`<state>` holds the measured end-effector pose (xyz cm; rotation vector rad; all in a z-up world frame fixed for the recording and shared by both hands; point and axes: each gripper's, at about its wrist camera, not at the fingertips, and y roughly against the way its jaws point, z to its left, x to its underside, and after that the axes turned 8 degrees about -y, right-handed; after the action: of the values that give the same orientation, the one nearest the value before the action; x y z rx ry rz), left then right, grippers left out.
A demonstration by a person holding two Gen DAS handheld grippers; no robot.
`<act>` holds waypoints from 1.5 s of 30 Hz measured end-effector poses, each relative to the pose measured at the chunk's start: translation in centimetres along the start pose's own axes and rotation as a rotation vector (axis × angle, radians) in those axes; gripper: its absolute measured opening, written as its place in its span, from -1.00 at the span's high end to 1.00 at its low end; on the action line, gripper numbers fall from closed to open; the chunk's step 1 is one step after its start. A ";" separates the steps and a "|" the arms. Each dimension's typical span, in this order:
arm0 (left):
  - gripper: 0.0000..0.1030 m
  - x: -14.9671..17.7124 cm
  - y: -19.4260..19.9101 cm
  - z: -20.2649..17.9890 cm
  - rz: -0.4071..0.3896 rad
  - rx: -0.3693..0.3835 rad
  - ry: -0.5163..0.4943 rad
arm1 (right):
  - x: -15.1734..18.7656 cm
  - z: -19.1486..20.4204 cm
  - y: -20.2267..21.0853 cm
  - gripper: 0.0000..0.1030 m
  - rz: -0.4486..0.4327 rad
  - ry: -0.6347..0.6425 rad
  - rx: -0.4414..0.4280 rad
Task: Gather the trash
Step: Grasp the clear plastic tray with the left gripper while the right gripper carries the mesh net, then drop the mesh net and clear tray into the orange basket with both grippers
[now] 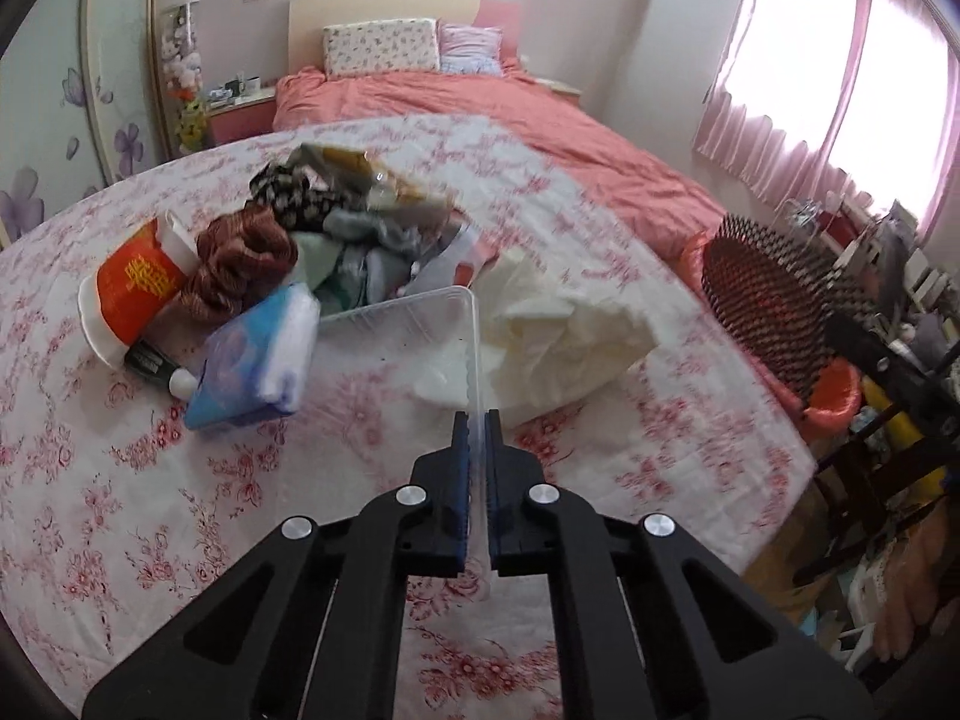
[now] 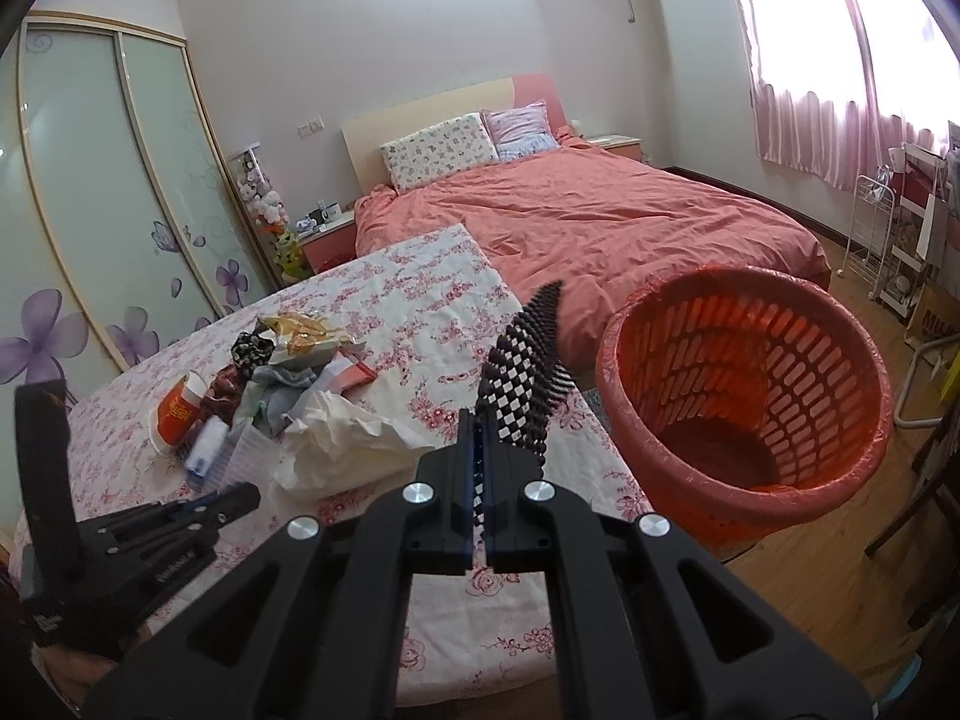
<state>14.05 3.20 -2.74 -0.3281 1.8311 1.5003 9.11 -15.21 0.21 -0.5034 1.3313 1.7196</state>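
My left gripper (image 1: 477,423) is shut on the near rim of a clear plastic tray (image 1: 414,330), which lies on the floral tablecloth (image 1: 150,480) against a trash pile. The pile holds a red paper cup (image 1: 135,294), a blue tissue pack (image 1: 258,360), crumpled white paper (image 1: 564,336) and a snack bag (image 1: 372,180). My right gripper (image 2: 480,426) is shut on a black-and-white checkered mat (image 2: 528,372), held up off the table. Just right of the mat stands the red mesh basket (image 2: 744,384) with a red liner.
A brown scrunchie (image 1: 240,264) and a black floral cloth (image 1: 288,192) lie in the pile. Behind the table is a bed with a pink cover (image 2: 600,210). A wardrobe (image 2: 90,180) is at the left. Shelves and a chair (image 1: 888,420) crowd the right.
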 end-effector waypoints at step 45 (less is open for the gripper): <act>0.92 -10.8 -6.4 -19.6 -0.052 0.435 -0.242 | -8.4 -15.5 -0.3 0.94 -0.047 -0.101 0.082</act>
<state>18.20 -19.47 0.74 0.0170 1.8733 1.0191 10.87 -32.69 1.00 -0.3929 1.3024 1.6235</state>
